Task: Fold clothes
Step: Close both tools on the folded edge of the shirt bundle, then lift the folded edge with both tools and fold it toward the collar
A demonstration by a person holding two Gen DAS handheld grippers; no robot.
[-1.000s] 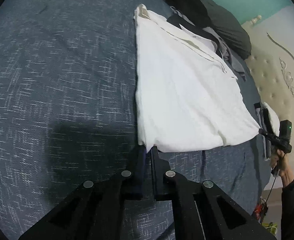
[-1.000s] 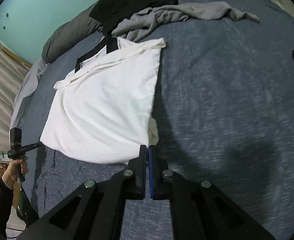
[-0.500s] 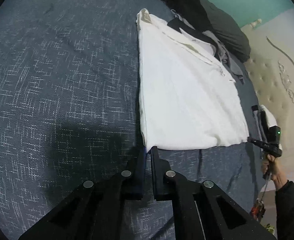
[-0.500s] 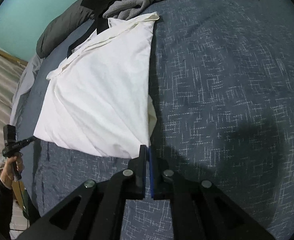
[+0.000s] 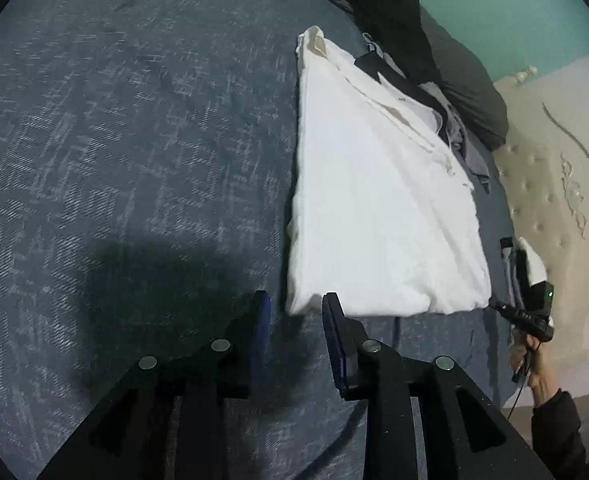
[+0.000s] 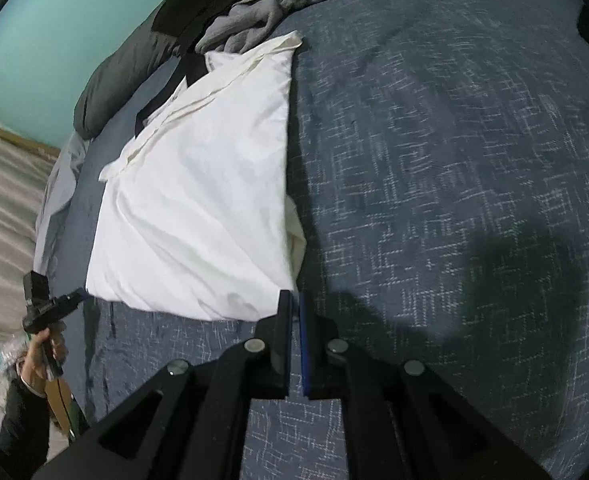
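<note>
On the bed (image 5: 134, 140), the left tool (image 5: 296, 304) gapes beside the white garment (image 5: 374, 208); the right tool (image 6: 295, 304) pinches its corner.

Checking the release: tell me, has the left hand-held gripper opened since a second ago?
Yes. The left hand-held gripper now stands open, its jaws spread either side of the white garment's near corner; earlier they were shut there.
</note>
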